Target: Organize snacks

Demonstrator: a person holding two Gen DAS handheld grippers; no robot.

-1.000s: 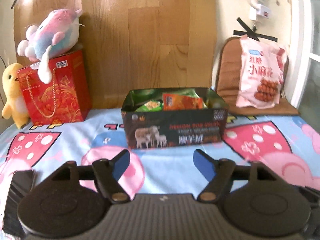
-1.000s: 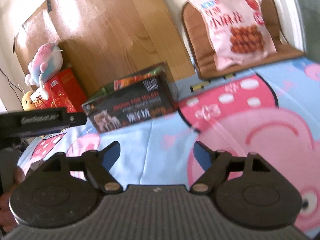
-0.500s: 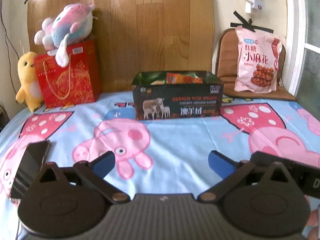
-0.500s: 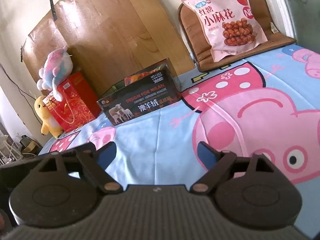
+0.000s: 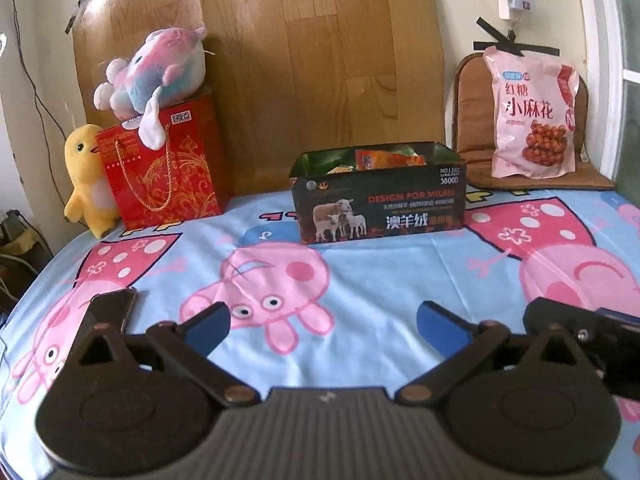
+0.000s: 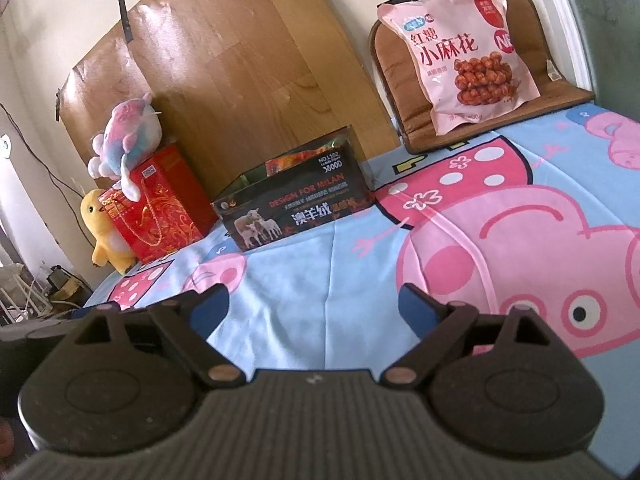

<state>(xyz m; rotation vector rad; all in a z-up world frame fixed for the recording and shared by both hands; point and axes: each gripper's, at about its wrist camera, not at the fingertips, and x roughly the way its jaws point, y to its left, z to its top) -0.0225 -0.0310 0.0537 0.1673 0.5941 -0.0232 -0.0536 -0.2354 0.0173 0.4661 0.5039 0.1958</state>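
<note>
A black open box [image 5: 380, 196] with sheep printed on its front stands at the back of the cartoon-pig sheet, with orange and green snack packets [image 5: 384, 159] inside. It also shows in the right wrist view [image 6: 296, 208]. A big pink snack bag [image 5: 534, 120] leans on a brown cushion at the back right, also seen in the right wrist view [image 6: 464, 52]. My left gripper [image 5: 322, 326] is open and empty, well in front of the box. My right gripper [image 6: 316, 308] is open and empty, further right.
A red gift bag [image 5: 164, 172] with a pastel plush toy [image 5: 156, 68] on top and a yellow plush chick [image 5: 86, 172] stand at the back left. A dark phone [image 5: 114, 306] lies on the sheet at the left. A wood-pattern board [image 5: 300, 60] leans on the wall.
Both grippers have drawn back from the box and opened wider. The box and the pink bag now look farther away.
</note>
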